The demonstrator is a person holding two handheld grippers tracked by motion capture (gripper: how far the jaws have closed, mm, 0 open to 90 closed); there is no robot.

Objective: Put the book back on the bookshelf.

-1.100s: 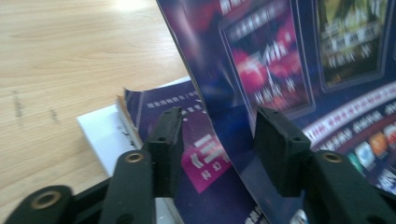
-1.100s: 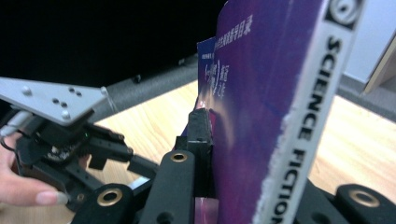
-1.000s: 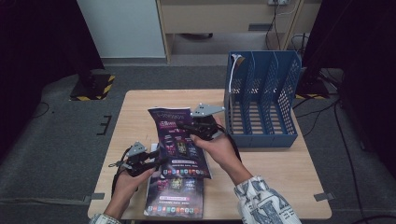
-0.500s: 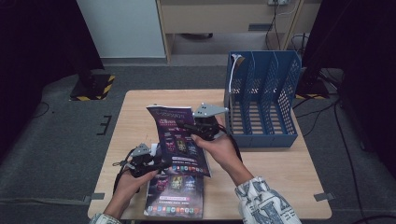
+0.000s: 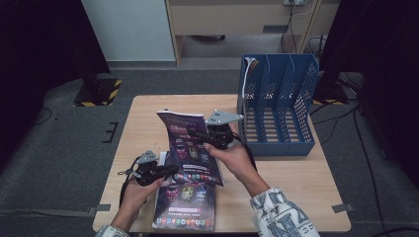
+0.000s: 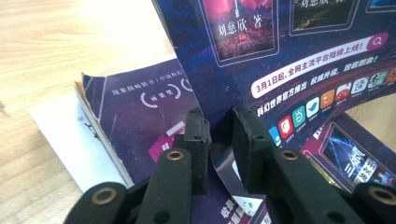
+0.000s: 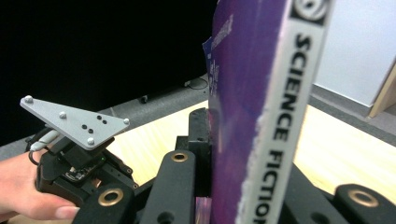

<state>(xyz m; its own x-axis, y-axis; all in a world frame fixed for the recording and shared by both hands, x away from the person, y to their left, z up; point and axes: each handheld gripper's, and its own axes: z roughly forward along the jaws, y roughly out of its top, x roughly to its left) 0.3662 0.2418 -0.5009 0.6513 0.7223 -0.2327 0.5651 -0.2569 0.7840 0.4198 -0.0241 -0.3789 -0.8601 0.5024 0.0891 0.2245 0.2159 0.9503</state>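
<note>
Just left of the blue file rack (image 5: 278,106), above the middle of the wooden table (image 5: 148,111), a purple magazine (image 5: 190,148) is held up on a slant, its lower edge hanging over a second magazine (image 5: 185,207) that lies flat nearer the person. The right gripper (image 5: 201,134), nearest the rack, is clamped on the raised magazine at its spine edge; in the right gripper view the spine (image 7: 275,116) stands between the jaws with the pad pressed flat to the cover. The left gripper (image 5: 170,169), farther from the rack, has just been closing: the left gripper view shows its pads either side of the curling lower cover (image 6: 224,172) with a sliver of gap remaining, so not yet pinching, as far as I can tell. Handling, judged: light, limp, glossy; the single cover buckles and could slip or tear if taken alone. Better hold is at the bound spine, stiff and thick, with the far corner merely supported. Legible text: "SCIENCE FICTIO…" down the spine; Chinese on the cover, including "刘慈欣 著" (image 6: 240,35) and a pink banner opening "3月1日起" (image 6: 317,63), over a row of app icons
</note>
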